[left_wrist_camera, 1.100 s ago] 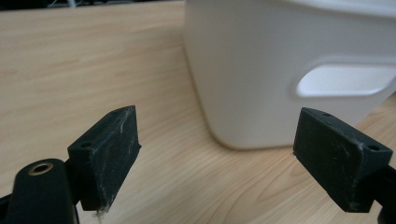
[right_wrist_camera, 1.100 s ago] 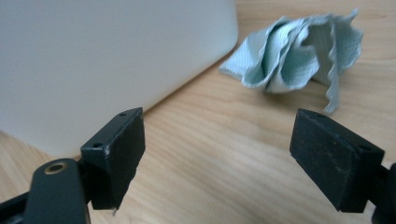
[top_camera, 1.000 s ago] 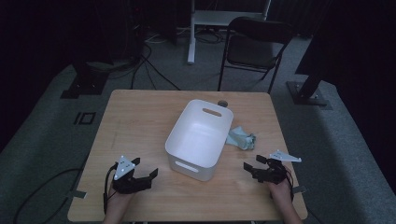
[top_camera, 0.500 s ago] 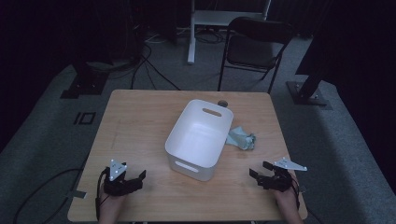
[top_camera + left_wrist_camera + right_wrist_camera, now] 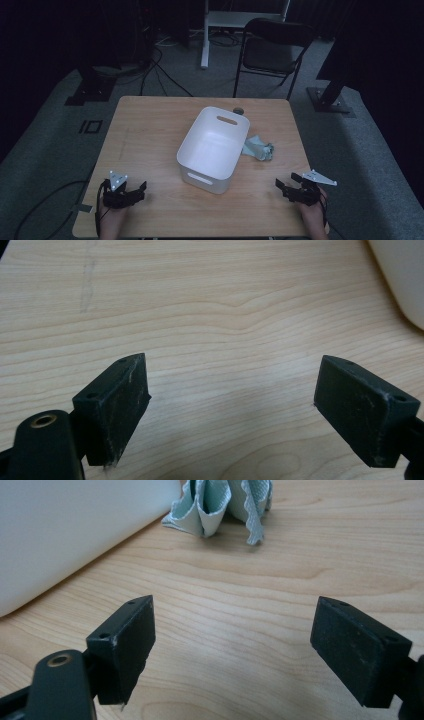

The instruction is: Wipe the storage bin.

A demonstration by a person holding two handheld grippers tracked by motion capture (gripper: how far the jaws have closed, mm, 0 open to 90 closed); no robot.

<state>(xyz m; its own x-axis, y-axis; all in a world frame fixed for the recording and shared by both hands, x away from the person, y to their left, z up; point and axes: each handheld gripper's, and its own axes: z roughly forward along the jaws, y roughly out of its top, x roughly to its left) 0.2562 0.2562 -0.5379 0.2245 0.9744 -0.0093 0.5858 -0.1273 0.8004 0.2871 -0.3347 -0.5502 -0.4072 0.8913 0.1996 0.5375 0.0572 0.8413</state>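
The crumpled cloth [image 5: 222, 505] lies well beyond the right gripper's [image 5: 232, 650] spread fingers.

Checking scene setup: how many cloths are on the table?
1. A crumpled light-blue cloth lies on the table right of the white bin; the bin's inside looks empty, though another could hide behind it.

A black folding chair [image 5: 274, 47] stands behind the table [image 5: 150, 130].
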